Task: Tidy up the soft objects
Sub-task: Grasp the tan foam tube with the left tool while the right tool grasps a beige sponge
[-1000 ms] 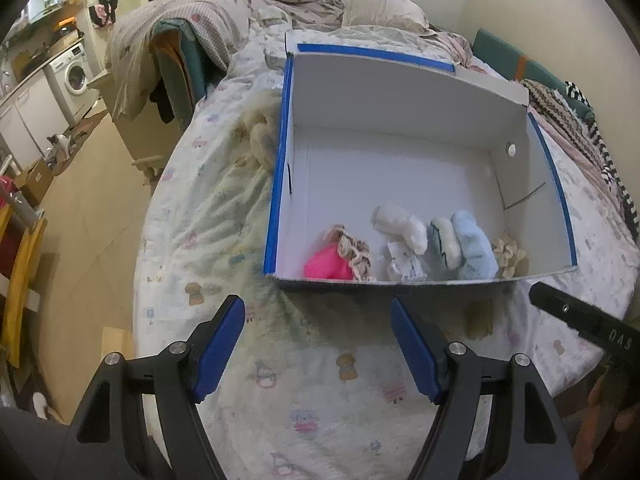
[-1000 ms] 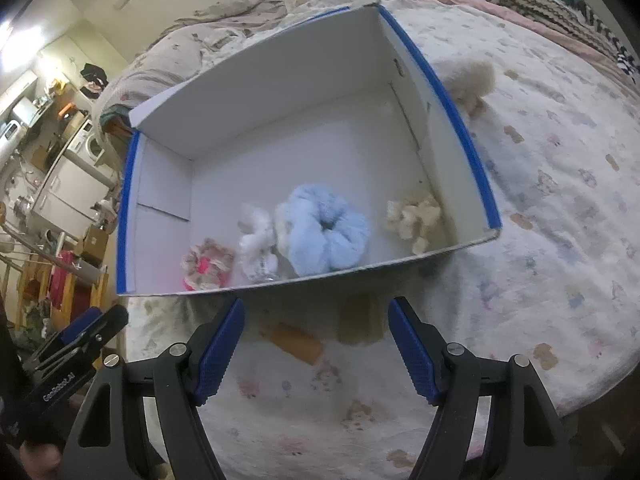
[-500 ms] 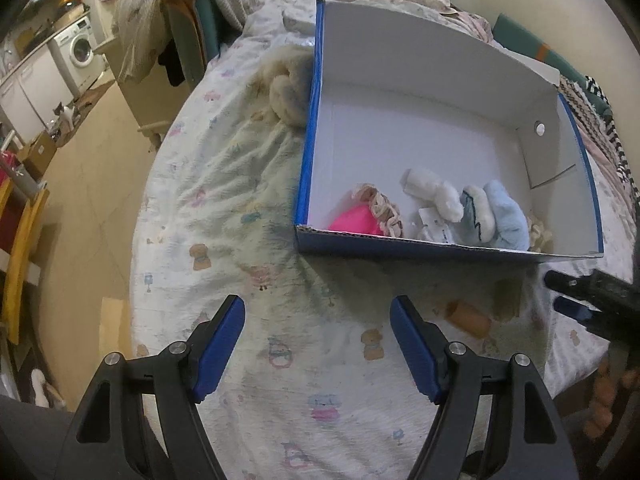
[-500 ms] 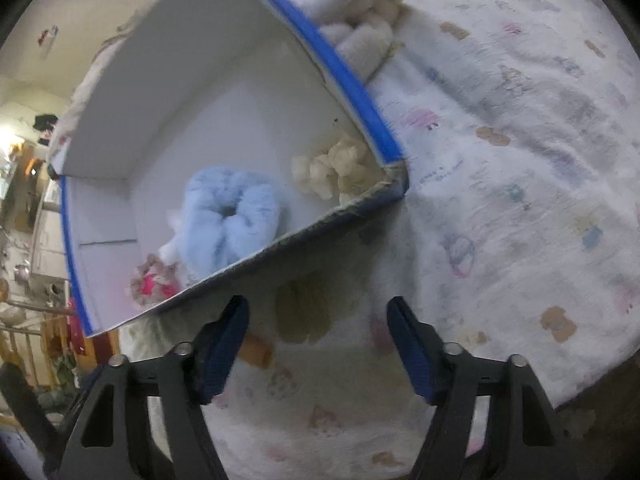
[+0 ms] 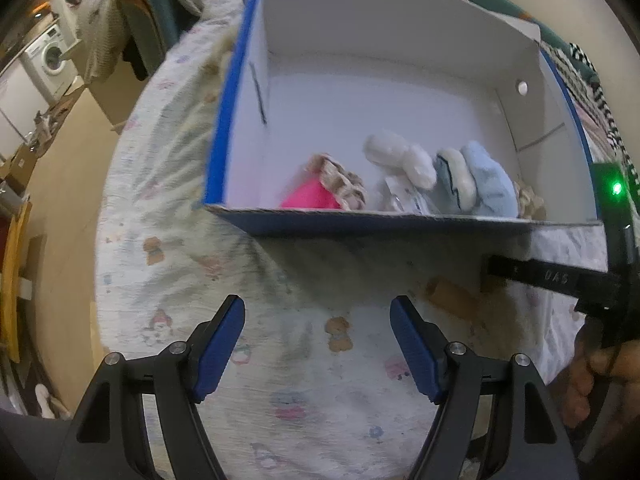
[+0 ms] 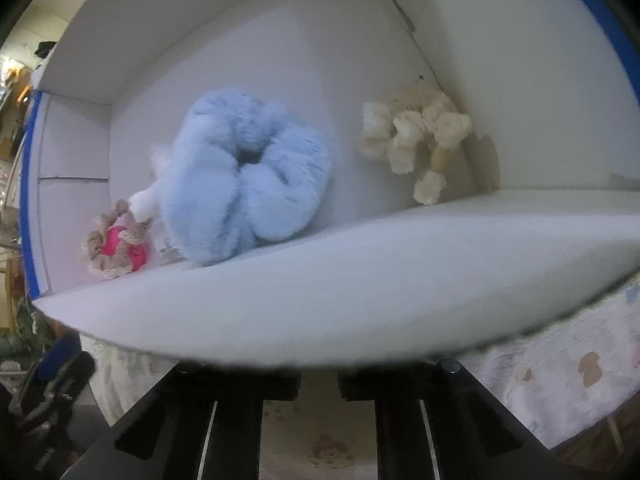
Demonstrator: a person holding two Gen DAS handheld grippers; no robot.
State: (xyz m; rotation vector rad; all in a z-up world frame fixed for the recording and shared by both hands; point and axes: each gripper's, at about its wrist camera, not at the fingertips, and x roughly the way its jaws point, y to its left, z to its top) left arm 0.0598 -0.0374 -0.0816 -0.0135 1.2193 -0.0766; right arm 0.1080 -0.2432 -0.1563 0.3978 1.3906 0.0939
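Observation:
A white cardboard box with blue outer sides lies on the bed. Inside it are a pink and beige scrunchie, a white fluffy piece, a pale blue fluffy scrunchie and a cream fluffy scrunchie. My left gripper is open and empty over the sheet in front of the box. My right gripper is pushed under the box's near wall; its fingertips are hidden. Its dark body shows at the right in the left wrist view.
The bed has a patterned sheet and ends at a rounded edge on the left, with wooden floor beyond. A washing machine and draped clothes stand at the far left. Striped blankets lie right of the box.
My right gripper has moved in close to the box's near wall, which now fills its view and hides the fingertips. My left gripper has moved nearer to the box.

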